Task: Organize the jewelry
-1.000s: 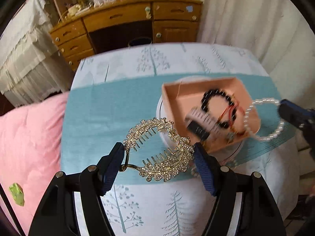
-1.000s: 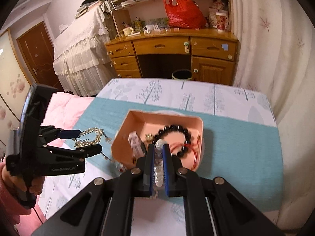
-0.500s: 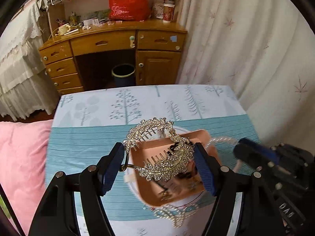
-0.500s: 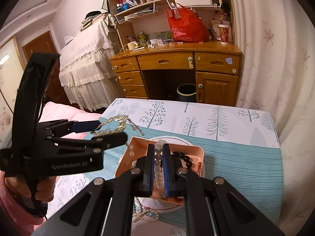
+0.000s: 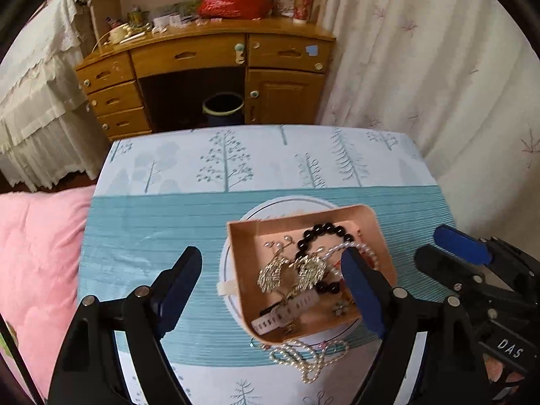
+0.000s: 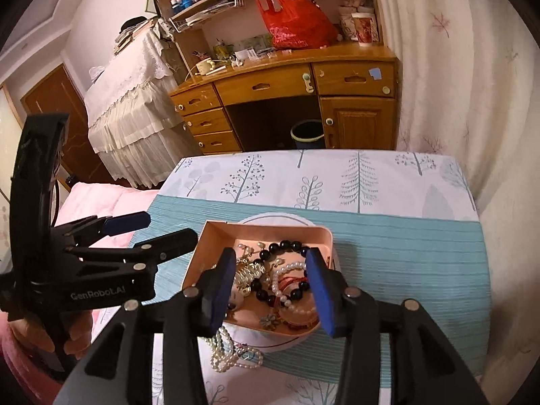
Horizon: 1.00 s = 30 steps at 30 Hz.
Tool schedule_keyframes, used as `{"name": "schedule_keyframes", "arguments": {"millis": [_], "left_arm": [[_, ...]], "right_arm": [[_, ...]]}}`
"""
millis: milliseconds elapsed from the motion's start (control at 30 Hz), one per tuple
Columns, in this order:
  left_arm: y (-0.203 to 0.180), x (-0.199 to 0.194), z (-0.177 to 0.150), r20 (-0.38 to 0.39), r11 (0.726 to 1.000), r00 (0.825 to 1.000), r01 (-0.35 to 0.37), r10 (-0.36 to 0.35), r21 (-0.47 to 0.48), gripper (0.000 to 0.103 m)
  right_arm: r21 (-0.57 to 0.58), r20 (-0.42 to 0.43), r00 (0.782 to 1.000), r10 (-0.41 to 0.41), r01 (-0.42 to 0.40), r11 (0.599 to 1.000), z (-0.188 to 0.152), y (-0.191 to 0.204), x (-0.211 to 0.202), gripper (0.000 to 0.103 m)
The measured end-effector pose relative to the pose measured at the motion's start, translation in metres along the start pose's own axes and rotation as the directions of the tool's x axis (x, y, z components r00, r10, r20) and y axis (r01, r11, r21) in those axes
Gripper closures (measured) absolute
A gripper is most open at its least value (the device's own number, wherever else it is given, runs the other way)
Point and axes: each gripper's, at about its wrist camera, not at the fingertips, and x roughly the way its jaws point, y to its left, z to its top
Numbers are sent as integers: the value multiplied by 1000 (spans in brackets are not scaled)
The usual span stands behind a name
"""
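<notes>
A pink tray (image 5: 370,222) (image 6: 216,230) sits on the table's white plate. In it lie a gold rhinestone hair comb (image 5: 291,272) (image 6: 245,276), a black bead bracelet (image 5: 320,229) (image 6: 285,245), a white pearl bracelet (image 5: 351,247) (image 6: 290,290), a red string and a pale watch strap (image 5: 287,314). My left gripper (image 5: 270,281) is open and empty above the tray; it shows at the left of the right wrist view (image 6: 141,227). My right gripper (image 6: 270,287) is open and empty over the tray; it shows at the right of the left wrist view (image 5: 462,246).
A pearl necklace (image 5: 303,359) (image 6: 226,354) lies on the cloth just in front of the tray. The table (image 5: 236,162) has a tree-print and teal cloth. A pink quilt (image 5: 33,253) lies to the left. A wooden desk (image 5: 209,67) and curtain stand behind.
Both grippers opened. The gold comb dropped from my left gripper into the tray, and the pearl bracelet dropped from my right gripper into the tray.
</notes>
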Motion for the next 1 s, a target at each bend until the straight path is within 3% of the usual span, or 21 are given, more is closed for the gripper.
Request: {"name": "schedule_keyframes", "arguments": {"millis": [133, 267, 467, 600, 767, 1000], "left_arm": [[16, 2, -14, -26, 999, 999, -30, 29, -34, 19], [38, 3, -34, -63, 996, 997, -51, 46, -77, 18], [62, 0, -76, -77, 993, 995, -71, 63, -97, 18], [67, 3, -101, -81, 993, 992, -99, 93, -71, 18], [66, 8, -122, -103, 991, 986, -130, 128, -16, 18], [48, 15, -140, -108, 991, 992, -55, 69, 123, 18]], "right_arm": [[21, -45, 999, -4, 5, 1000, -7, 0, 5, 55], [45, -81, 995, -61, 65, 997, -20, -2, 9, 55], [80, -190, 978, -82, 99, 992, -54, -5, 18, 53], [58, -269, 957, -106, 126, 990, -82, 1, 25, 47], [50, -332, 942, -55, 76, 996, -113, 17, 30, 47], [-15, -356, 932, -62, 60, 998, -140, 44, 38, 47]]}}
